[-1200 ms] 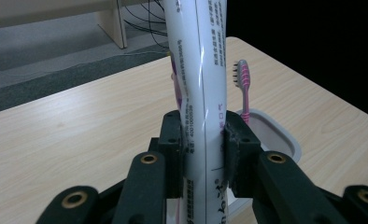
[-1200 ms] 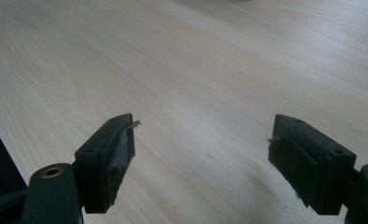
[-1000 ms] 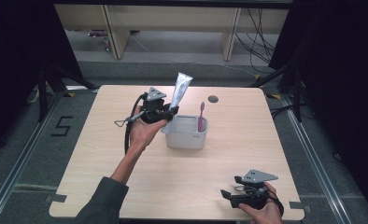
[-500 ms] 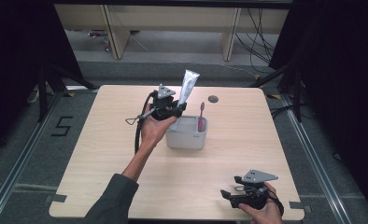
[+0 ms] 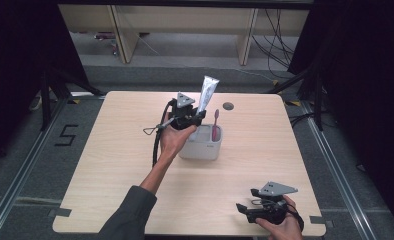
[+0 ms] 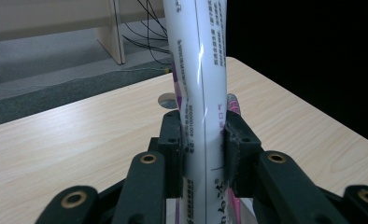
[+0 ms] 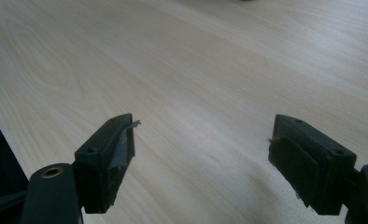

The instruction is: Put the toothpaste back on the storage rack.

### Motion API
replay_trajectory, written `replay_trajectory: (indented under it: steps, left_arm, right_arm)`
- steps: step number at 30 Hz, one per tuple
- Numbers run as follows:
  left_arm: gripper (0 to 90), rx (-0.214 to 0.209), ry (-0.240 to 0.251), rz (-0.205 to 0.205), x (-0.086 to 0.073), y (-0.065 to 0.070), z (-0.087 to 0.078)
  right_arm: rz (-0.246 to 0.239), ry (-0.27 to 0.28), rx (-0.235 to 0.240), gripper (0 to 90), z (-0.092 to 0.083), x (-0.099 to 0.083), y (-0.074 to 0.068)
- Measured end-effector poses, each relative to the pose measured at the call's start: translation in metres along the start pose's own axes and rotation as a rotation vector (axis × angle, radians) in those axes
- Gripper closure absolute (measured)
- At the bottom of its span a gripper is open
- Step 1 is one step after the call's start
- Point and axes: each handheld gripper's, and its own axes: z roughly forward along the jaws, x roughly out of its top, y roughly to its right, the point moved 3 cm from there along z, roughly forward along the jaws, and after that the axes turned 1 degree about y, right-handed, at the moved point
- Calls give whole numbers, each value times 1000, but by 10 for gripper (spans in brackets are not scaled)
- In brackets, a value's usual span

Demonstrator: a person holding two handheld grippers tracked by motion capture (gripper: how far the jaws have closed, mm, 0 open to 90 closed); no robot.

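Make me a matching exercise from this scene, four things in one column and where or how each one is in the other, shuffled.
Things:
1. toothpaste tube
2. pink toothbrush
3. left gripper
4. right gripper

States:
A. jaws wide apart over bare table
B. standing in the grey holder
C. shut on the tube
D. held upright above the holder

Pairs: 1-D, 2-B, 3-C, 4-A

The left forearm reaches forward from a dark sleeve, and its hand [image 5: 172, 140] holds the black two-jaw left gripper [image 5: 197, 119] raised, with the jaws clamped. The right hand [image 5: 280, 225] rests low at the near edge, holding the black right gripper [image 7: 201, 154] with its jaws wide apart.
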Motion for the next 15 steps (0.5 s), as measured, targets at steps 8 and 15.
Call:
replay_trajectory:
  steps: [8,15]
  left_arm:
    - [711,-2,7,-5,-8,1,9]
    - [707,-1,-4,-14,-18,0,14]
  right_arm:
    - [5,0,2,230,0,0,0]
    - [1,1,9,231,0,0,0]
